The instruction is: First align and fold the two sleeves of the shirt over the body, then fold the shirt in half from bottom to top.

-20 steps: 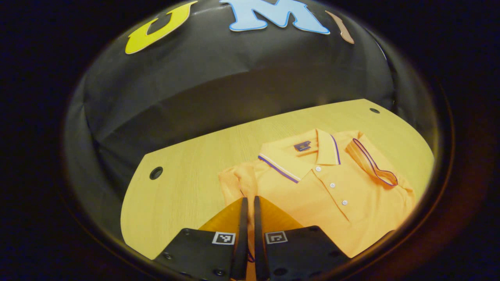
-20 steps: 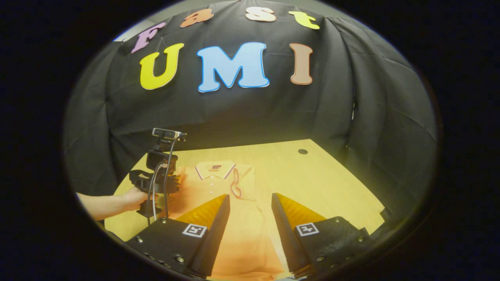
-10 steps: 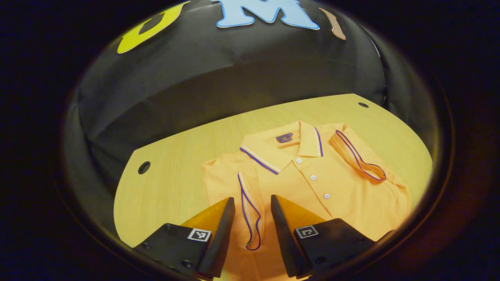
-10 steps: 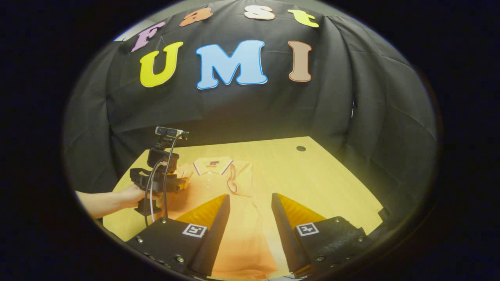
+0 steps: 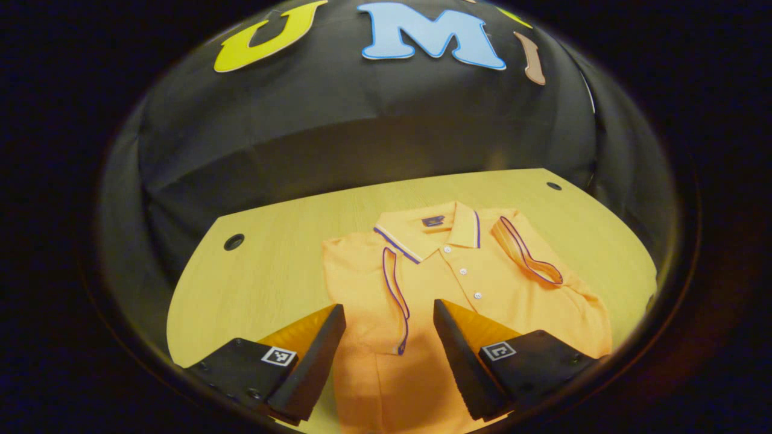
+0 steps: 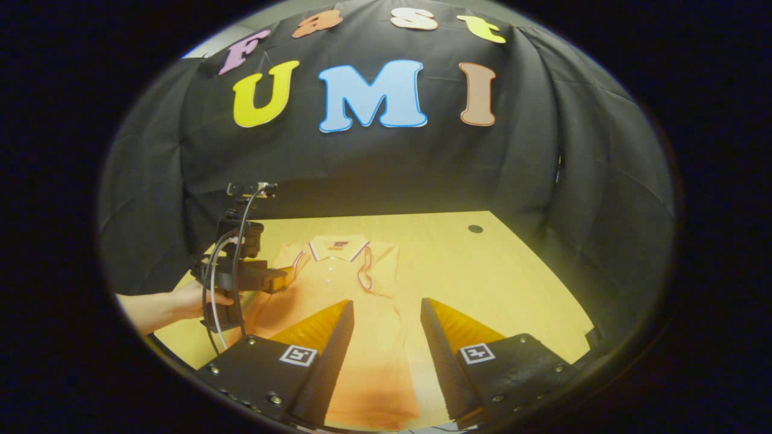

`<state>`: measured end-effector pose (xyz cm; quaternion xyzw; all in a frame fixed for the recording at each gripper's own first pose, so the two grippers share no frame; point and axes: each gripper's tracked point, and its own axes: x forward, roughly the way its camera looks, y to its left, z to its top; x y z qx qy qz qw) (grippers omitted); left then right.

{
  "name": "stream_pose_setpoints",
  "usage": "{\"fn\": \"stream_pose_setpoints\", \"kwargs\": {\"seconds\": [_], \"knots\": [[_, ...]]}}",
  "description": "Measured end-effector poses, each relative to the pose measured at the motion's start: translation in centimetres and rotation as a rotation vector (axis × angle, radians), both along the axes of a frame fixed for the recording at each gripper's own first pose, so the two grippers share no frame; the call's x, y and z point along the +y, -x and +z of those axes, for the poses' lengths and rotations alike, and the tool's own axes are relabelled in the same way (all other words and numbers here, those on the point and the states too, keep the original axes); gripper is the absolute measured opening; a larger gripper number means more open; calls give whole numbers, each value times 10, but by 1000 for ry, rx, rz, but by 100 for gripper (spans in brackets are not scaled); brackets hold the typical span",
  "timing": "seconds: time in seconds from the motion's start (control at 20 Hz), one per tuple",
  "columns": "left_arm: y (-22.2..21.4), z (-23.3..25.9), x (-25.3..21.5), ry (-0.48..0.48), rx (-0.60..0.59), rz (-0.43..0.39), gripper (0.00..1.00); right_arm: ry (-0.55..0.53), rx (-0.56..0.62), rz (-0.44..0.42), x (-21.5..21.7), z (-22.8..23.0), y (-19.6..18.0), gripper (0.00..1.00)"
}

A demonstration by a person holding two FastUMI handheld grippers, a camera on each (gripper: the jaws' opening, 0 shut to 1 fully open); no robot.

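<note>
An orange polo shirt (image 5: 482, 313) lies face up on the wooden table (image 5: 271, 277), collar (image 5: 434, 232) toward the wall. Both sleeves are folded onto the body: the left sleeve (image 5: 395, 295) lies just ahead of my left gripper (image 5: 388, 307), and the right sleeve (image 5: 531, 259) lies beside the button placket. My left gripper is open above the shirt's left side and holds nothing. In the right gripper view, my right gripper (image 6: 386, 303) is open over the lower part of the shirt (image 6: 338, 283). The left gripper (image 6: 280, 278) hovers at the shirt's left edge, held by a hand (image 6: 175, 301).
The table has a round hole near each far corner (image 5: 233, 242) (image 5: 553, 185). Black cloth closes off the back and sides. Bare tabletop (image 6: 500, 283) lies to the right of the shirt in the right gripper view.
My left gripper opened and let go of the left sleeve, which now lies flat on the body. It then drew back and up. The right gripper stayed open and shifted only slightly.
</note>
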<state>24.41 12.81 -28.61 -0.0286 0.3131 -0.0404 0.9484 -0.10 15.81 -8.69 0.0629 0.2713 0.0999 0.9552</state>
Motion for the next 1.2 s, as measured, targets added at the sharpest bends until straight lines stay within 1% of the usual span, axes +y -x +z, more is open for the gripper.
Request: {"fn": "stream_pose_setpoints", "kwargs": {"seconds": [0.05,0.1,0.15,0.25,0.35,0.55,0.9,0.95,1.0,1.05,1.1,1.15,1.2], "knots": [[9,7,4,9,-12,14,99,-1,-3,13,1,-1,1,70],[19,14,6,19,-25,28,92,0,-3,22,1,-2,2,74],[29,20,10,25,-37,42,99,-2,-5,29,2,-3,5,77],[50,31,14,35,-58,62,99,-11,-3,47,7,-8,8,79],[73,41,18,32,-83,77,99,-12,2,69,10,-13,15,87],[118,57,24,31,-120,106,99,12,14,100,11,-28,29,86],[188,66,24,64,-136,140,99,45,56,104,3,-55,53,86],[196,67,24,67,-140,141,96,49,60,102,1,-60,55,87],[204,69,24,68,-143,144,99,52,65,99,-1,-63,59,87],[213,71,24,70,-145,149,92,57,68,96,-4,-65,62,87],[222,73,25,73,-148,157,92,60,68,92,-7,-67,65,83],[232,75,27,77,-153,168,94,64,63,92,-8,-67,67,87],[241,78,28,78,-159,176,96,74,59,96,-11,-69,69,87]]}}
